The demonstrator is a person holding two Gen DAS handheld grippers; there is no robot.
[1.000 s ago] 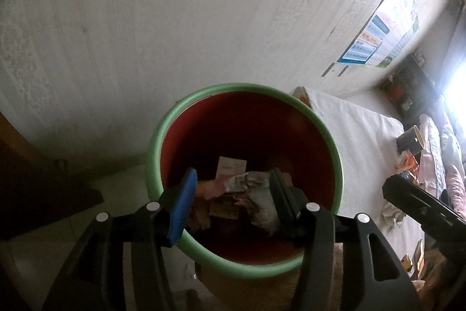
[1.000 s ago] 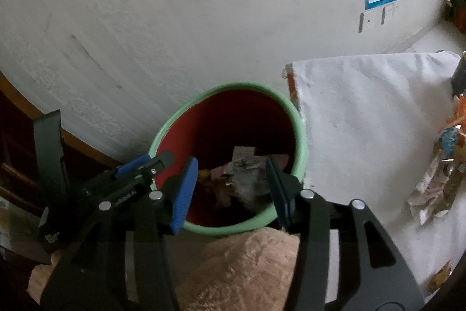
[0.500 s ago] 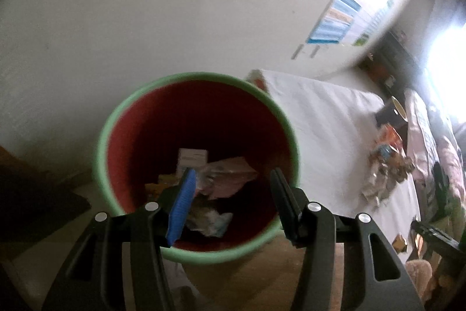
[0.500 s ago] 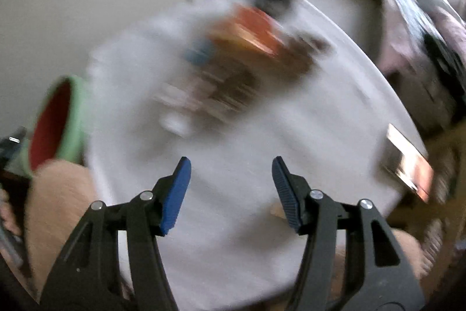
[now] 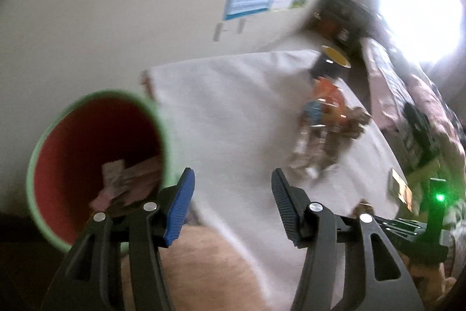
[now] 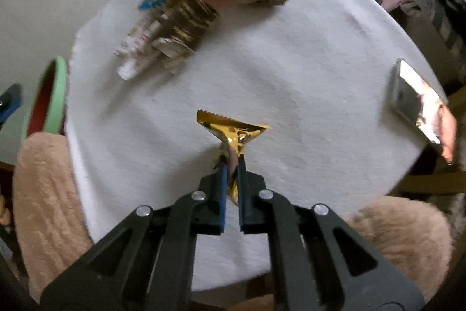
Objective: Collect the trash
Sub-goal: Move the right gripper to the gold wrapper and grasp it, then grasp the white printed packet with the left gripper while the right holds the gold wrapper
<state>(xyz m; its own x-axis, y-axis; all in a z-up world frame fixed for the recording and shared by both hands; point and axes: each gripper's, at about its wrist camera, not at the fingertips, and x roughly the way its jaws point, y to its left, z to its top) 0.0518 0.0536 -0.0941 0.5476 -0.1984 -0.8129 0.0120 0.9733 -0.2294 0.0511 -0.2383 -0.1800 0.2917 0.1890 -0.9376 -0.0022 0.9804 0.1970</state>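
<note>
The right claw (image 6: 230, 165) is clamped on a gold wrapper (image 6: 233, 130), pinching only its twisted tail, with the flared end fanned out ahead above the white worktop (image 6: 291, 72). The risk, I'd say, is that thin foil sliding out of such a narrow bite on the way to the bin (image 6: 52, 95), which sits off the worktop's left edge; a quick swing could shake the wrapper loose onto the fuzzy tan chair seat (image 6: 43, 194) beside the bin. The left claw (image 5: 231, 188) hangs open and empty, near the bin's green rim (image 5: 163, 136) (paper scraps already lie inside), so the two claws could also crowd each other over that opening. More litter waits in a pile (image 6: 180, 19) at the far side of the worktop, well apart from the grip, and a phone (image 6: 419, 104) lies at the right edge.

Against half a second ago: the right claw was spread wide over bare cloth, now it is closed on the wrapper. The left view has swung from looking down into the bin toward the worktop.
</note>
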